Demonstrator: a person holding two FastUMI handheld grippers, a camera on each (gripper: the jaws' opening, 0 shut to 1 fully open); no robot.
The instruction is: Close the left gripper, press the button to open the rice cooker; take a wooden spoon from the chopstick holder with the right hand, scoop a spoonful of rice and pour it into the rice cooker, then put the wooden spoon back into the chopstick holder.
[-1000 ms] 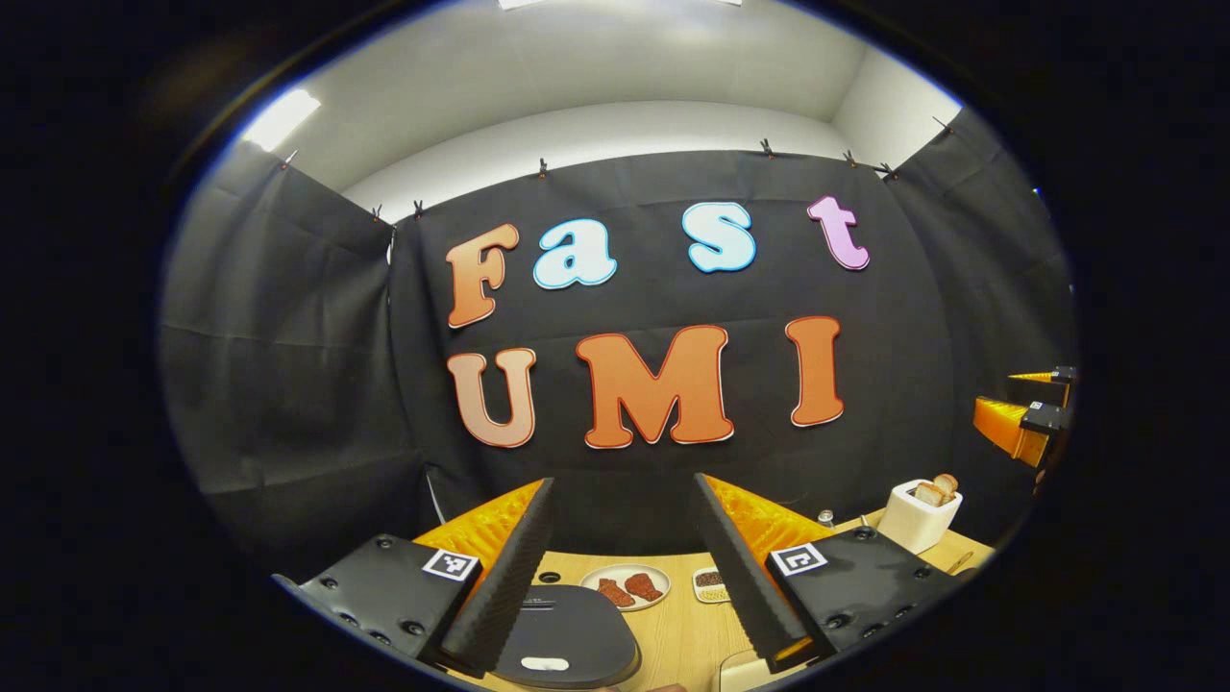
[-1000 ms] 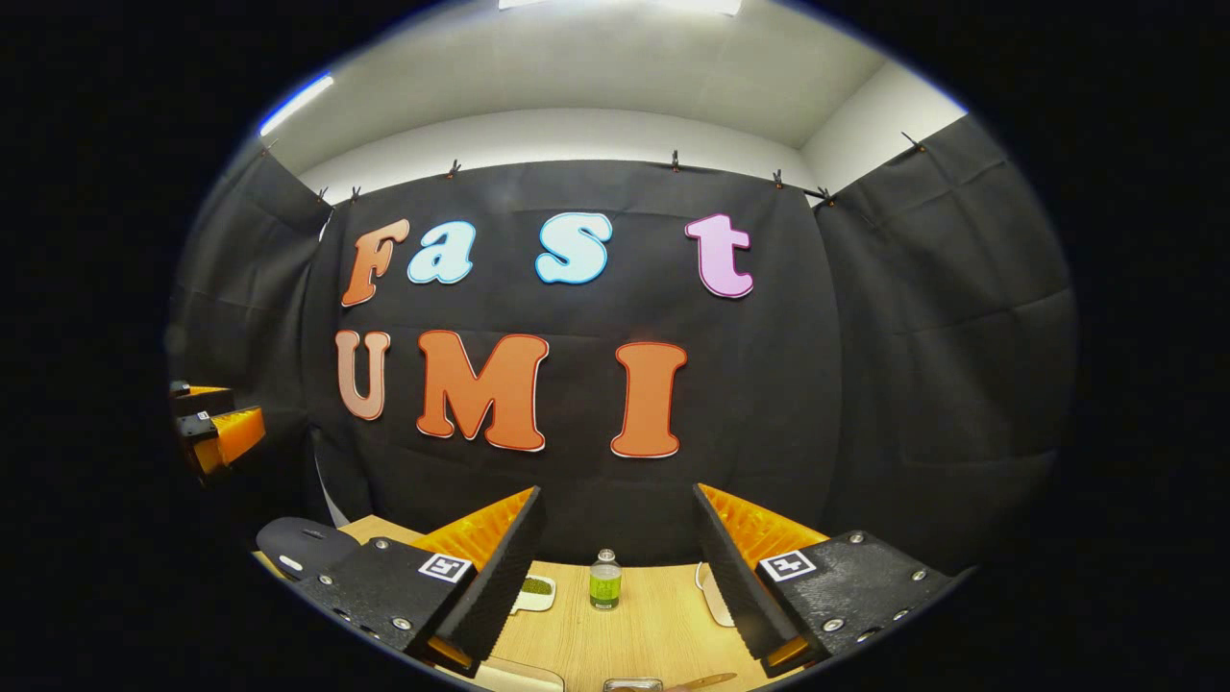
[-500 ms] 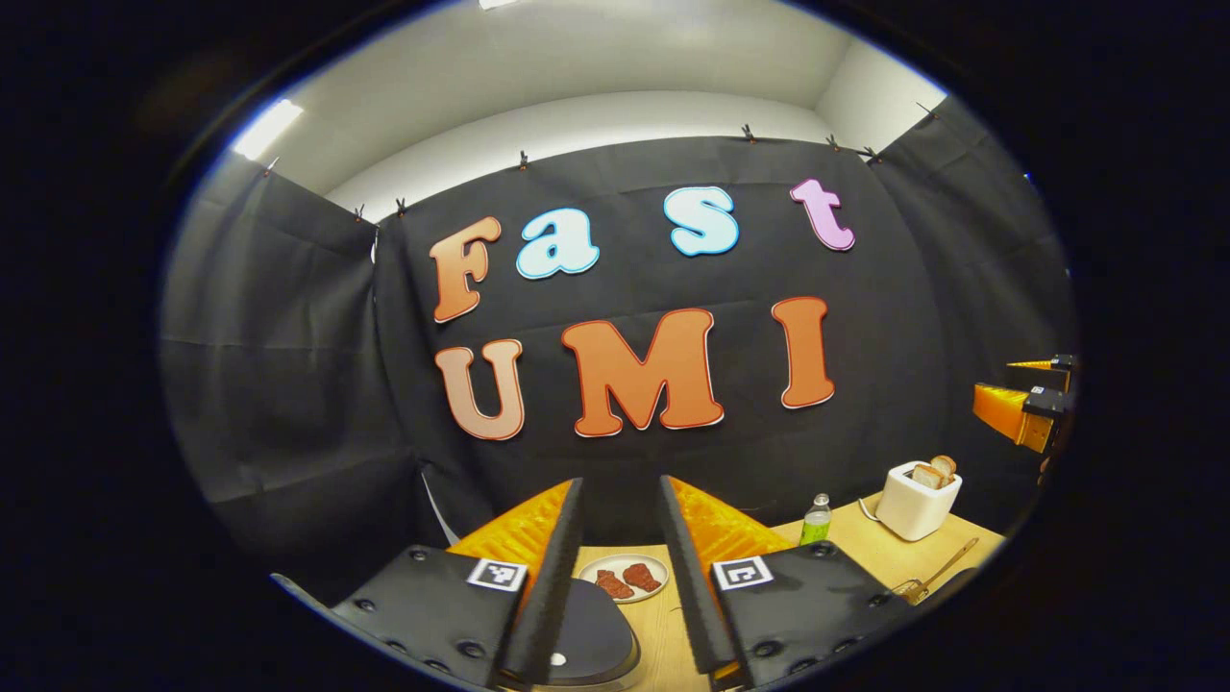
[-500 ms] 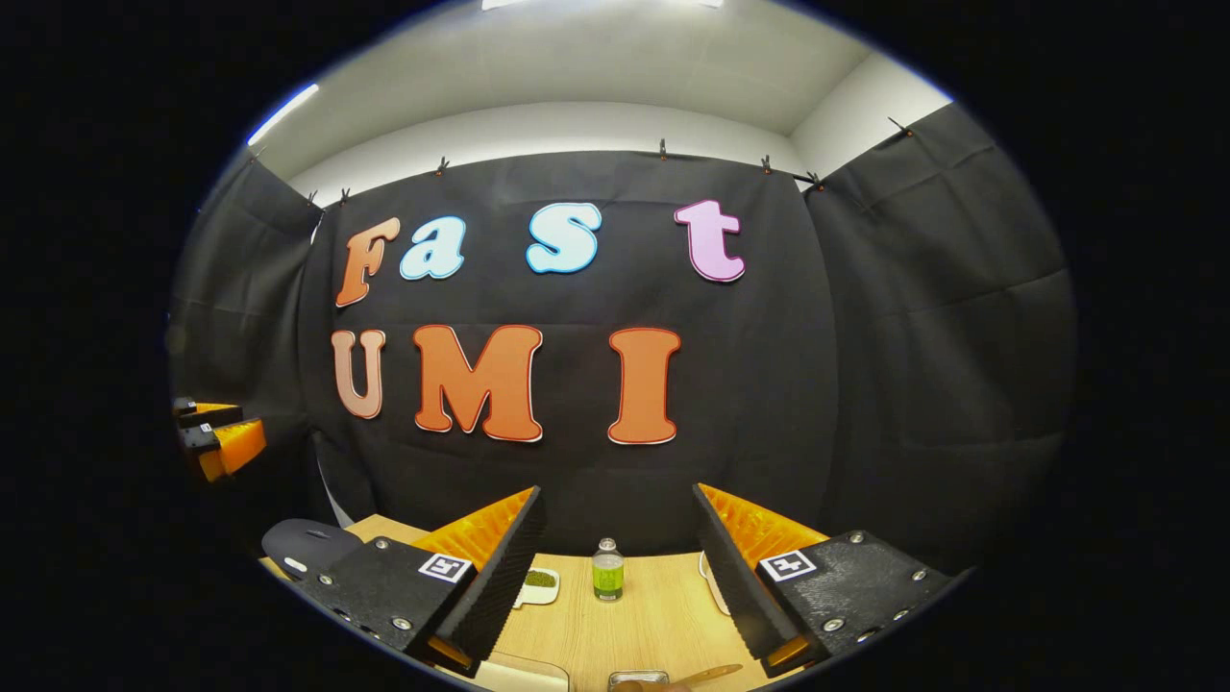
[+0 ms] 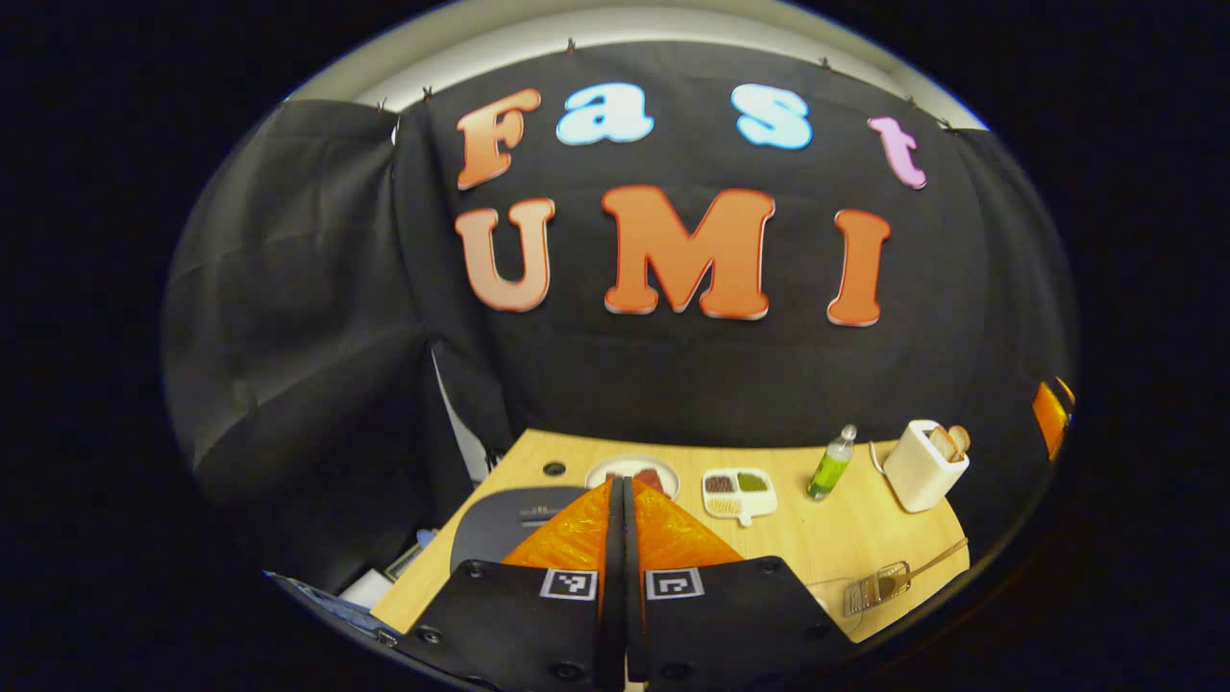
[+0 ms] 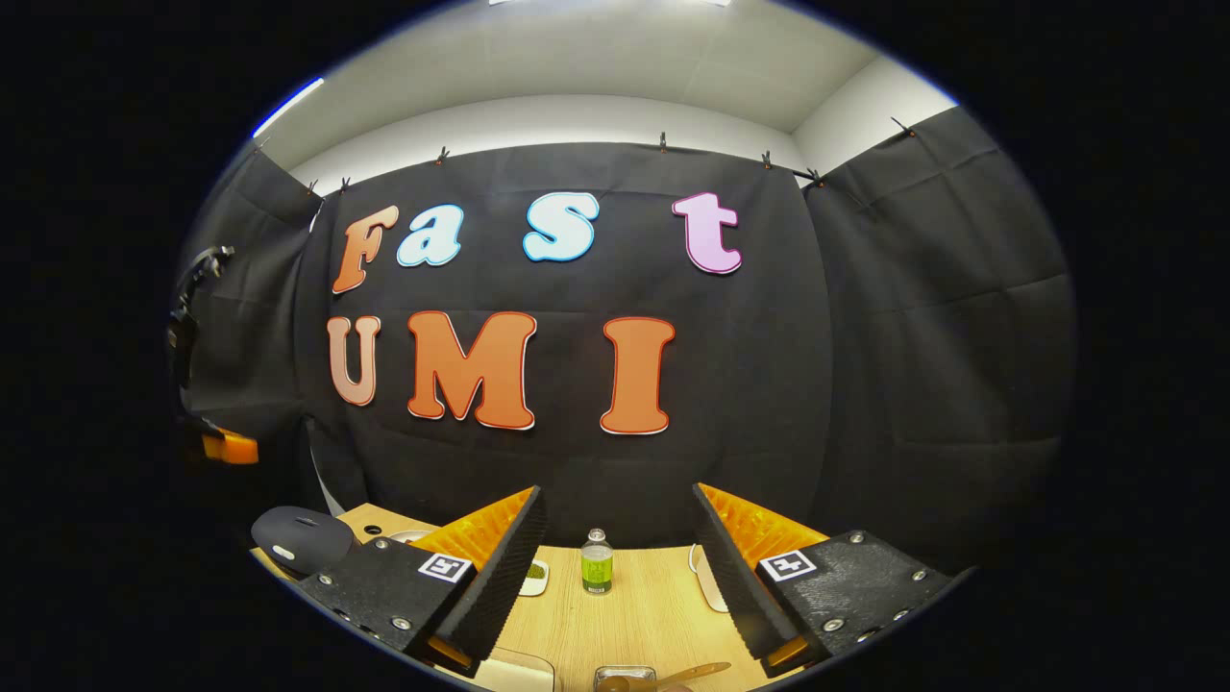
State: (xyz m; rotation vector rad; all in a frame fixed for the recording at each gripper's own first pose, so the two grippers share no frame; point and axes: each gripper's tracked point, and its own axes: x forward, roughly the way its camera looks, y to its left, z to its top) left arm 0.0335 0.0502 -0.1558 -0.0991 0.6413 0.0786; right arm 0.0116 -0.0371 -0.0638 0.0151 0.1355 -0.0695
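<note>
We had the left tongs pressed fully together with nothing between them, so the first step of the task, closing them, looked done. In the left gripper view they pointed down over the tabletop, their tips above the dark lid of the rice cooker, which sat at the near left of the tabletop. The lid was down; we could not pick out the button from that view, and we could not tell whether the tips touched the cooker. In the right gripper view the rice cooker lay low at the far left, its lid closed.

Our right tongs stood wide apart and held nothing, hovering above the tabletop with a green bottle seen between the fingers. At the bottom of that view a wooden spoon rested in what we took for the chopstick holder, untouched.

We judged the task barely begun: pressing the button, taking the spoon, scooping, pouring and returning the spoon all remained. We could not make out for certain where the rice lay.

Further off we saw a toaster, a plate and a divided dish.
</note>
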